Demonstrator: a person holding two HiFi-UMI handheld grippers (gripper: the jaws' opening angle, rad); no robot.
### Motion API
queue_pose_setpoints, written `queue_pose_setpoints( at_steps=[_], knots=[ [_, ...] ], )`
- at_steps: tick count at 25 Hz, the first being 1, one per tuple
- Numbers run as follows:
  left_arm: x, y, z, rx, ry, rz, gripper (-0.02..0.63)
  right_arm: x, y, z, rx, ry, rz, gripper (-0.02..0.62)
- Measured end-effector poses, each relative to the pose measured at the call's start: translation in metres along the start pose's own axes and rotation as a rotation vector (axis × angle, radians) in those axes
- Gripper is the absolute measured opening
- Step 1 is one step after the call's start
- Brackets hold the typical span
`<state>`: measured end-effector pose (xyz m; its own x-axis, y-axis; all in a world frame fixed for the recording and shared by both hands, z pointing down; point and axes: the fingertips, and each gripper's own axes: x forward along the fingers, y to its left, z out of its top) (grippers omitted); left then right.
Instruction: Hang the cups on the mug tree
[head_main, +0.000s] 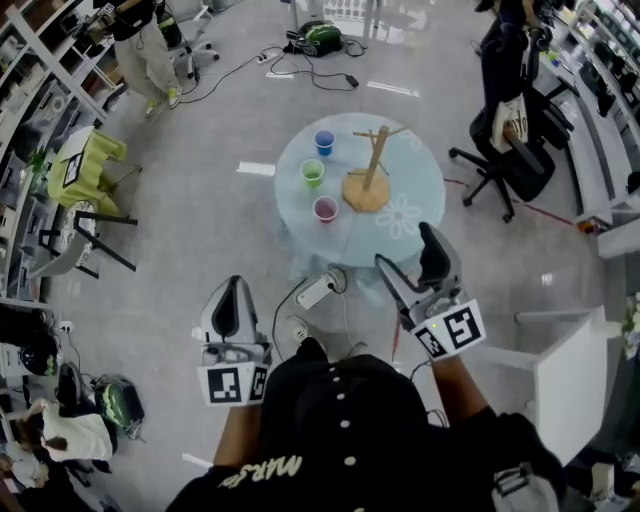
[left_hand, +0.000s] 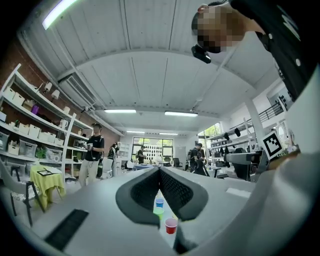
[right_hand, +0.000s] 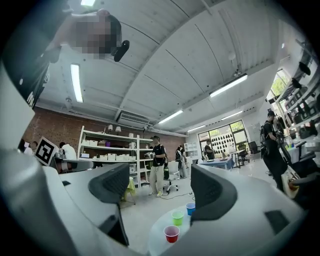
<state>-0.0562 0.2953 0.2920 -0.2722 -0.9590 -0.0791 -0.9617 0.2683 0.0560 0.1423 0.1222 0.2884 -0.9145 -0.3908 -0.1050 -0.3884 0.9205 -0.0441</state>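
Note:
A round pale-blue table (head_main: 400, 235) carries a wooden mug tree (head_main: 369, 175) with bare pegs. Beside it, left of the tree, a blue cup (head_main: 324, 142), a green cup (head_main: 313, 172) and a red cup (head_main: 325, 208) stand upright in a row. Both grippers hang short of the table, over the floor. My left gripper (head_main: 235, 285) is shut with nothing in it; its jaws meet in the left gripper view (left_hand: 160, 172), with the cups (left_hand: 171, 226) showing below them. My right gripper (head_main: 408, 250) is open and empty, and the red cup (right_hand: 171, 233) and green cup (right_hand: 177, 217) show between its jaws.
A white power strip (head_main: 316, 291) with cables lies on the floor at the table's near edge. A black office chair (head_main: 510, 150) stands to the right, a yellow-covered stand (head_main: 85, 165) and dark stool (head_main: 80, 235) to the left. A white counter (head_main: 570, 370) sits near right. People stand by the shelves.

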Motion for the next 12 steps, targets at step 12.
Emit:
queue_pose_setpoints(
  at_steps=[12],
  knots=[
    [0.068, 0.077, 0.004, -0.002, -0.011, -0.097, -0.002, 0.104, 0.01, -0.011, -0.007, 0.016, -0.041, 0.373]
  ],
)
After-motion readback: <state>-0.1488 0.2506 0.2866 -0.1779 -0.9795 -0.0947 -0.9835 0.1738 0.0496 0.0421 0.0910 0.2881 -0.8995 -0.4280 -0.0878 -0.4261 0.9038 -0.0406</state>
